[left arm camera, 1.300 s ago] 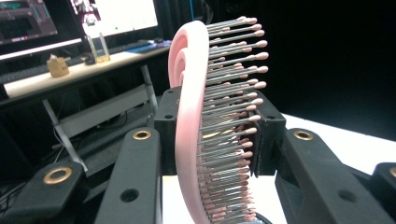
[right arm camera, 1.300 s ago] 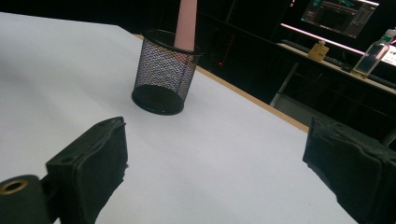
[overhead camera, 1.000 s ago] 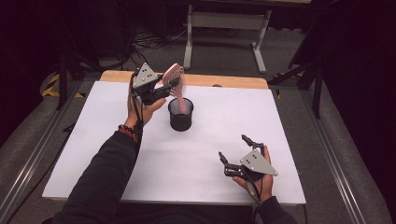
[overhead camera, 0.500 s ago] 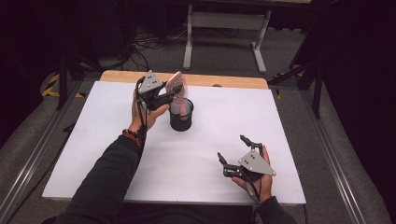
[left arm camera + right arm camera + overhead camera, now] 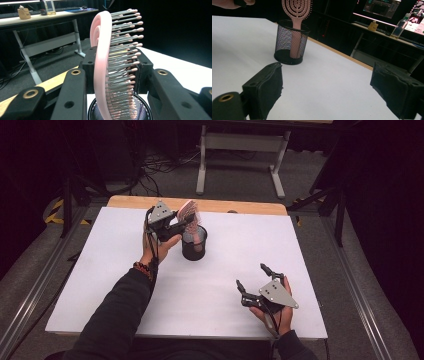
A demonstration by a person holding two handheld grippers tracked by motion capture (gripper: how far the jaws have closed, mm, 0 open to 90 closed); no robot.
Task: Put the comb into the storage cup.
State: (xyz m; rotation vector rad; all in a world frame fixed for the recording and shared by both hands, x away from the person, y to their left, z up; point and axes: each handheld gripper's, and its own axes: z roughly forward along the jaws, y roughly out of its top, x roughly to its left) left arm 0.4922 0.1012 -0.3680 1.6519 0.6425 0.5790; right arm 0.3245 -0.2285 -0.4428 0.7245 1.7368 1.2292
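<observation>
A pink hairbrush [image 5: 187, 212] stands upright with its handle down inside a black mesh cup [image 5: 194, 244] at the far middle of the white table [image 5: 100, 270]. My left gripper [image 5: 184, 222] is shut on the brush's head, just above the cup's rim. In the left gripper view the brush [image 5: 101, 62] sits edge-on between the black jaws, bristles to the right, over the cup [image 5: 143, 111]. My right gripper [image 5: 251, 275] rests open near the front right, nothing between its jaws. From the right gripper [image 5: 327, 82] view the brush [image 5: 297, 10] rises out of the cup [image 5: 290, 42].
A wooden strip [image 5: 240, 206] runs along the table's far edge. Beyond it stands a metal-legged desk [image 5: 240, 150] with cables on the floor. Metal rails [image 5: 35, 295] flank the table. White surface stretches between the cup and the right gripper.
My left hand has come down with the brush, sinking its handle into the mesh cup. The right gripper has stayed where it was.
</observation>
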